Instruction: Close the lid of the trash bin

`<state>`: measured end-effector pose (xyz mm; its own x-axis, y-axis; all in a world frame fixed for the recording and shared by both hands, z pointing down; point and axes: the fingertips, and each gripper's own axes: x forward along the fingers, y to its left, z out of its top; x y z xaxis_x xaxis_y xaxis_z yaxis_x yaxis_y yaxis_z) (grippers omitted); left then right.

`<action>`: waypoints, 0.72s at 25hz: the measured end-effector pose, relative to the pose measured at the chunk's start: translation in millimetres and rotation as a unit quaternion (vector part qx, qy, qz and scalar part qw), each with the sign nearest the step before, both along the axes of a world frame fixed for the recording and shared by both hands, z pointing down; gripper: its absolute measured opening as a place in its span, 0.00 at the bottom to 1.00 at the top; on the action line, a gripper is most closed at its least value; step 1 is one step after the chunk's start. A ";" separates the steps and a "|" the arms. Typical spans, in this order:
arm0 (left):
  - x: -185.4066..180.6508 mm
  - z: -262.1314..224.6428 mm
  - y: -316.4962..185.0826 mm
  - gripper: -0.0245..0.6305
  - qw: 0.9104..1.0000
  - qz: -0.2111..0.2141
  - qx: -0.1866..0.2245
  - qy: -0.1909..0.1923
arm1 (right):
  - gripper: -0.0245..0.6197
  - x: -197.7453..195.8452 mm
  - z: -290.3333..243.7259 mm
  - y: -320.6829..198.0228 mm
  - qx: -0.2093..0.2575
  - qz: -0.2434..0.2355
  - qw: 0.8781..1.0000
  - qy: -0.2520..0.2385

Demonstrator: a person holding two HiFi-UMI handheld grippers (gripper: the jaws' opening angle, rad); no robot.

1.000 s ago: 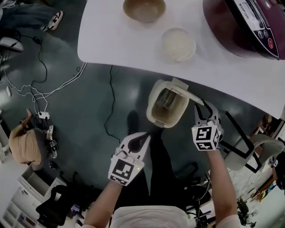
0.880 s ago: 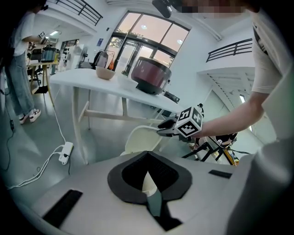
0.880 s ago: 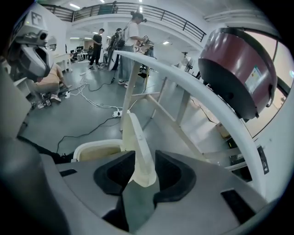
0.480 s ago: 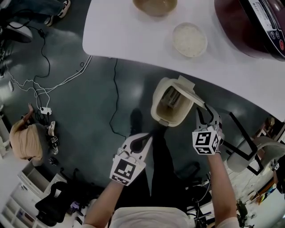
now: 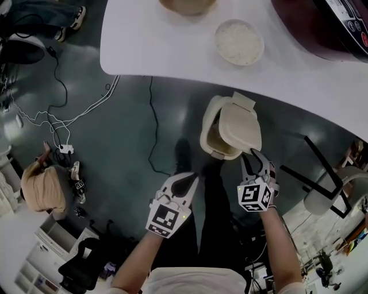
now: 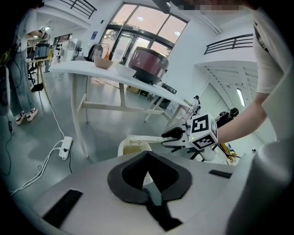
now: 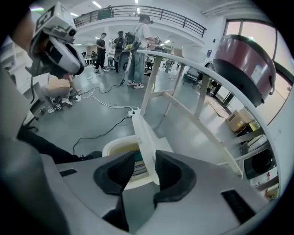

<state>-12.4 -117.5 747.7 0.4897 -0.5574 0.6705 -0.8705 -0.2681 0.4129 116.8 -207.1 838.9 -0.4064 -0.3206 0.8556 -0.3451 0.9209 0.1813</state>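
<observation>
Open lab hall (mezzanine railing (image 7: pixel 161 11), trailing floor cables (image 5: pixel 151 103))

A white bench (image 5: pixel 149 46) spans the top of the head view. On it sit a bowl of white rice (image 5: pixel 239 41), a brown bowl (image 5: pixel 187 4) cut by the top edge, and a dark red cooker (image 5: pixel 322 28) at the right corner. On the dark floor (image 5: pixel 126 172), white cables (image 5: pixel 86 106) run to a power strip (image 5: pixel 66 149), and a black cable (image 5: pixel 151 126) trails out from under the bench. A stool (image 5: pixel 319 200) stands at the right. In the right gripper view, several people (image 7: pixel 138 36) stand far back, and a cardboard box (image 7: pixel 242 120) lies beyond the bench legs.
</observation>
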 end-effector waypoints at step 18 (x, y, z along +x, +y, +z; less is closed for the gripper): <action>16.0 48.3 26.2 0.06 0.999 0.026 -0.027 0.006 | 0.28 -8.9 83.9 73.0 -0.078 0.012 0.997 -0.016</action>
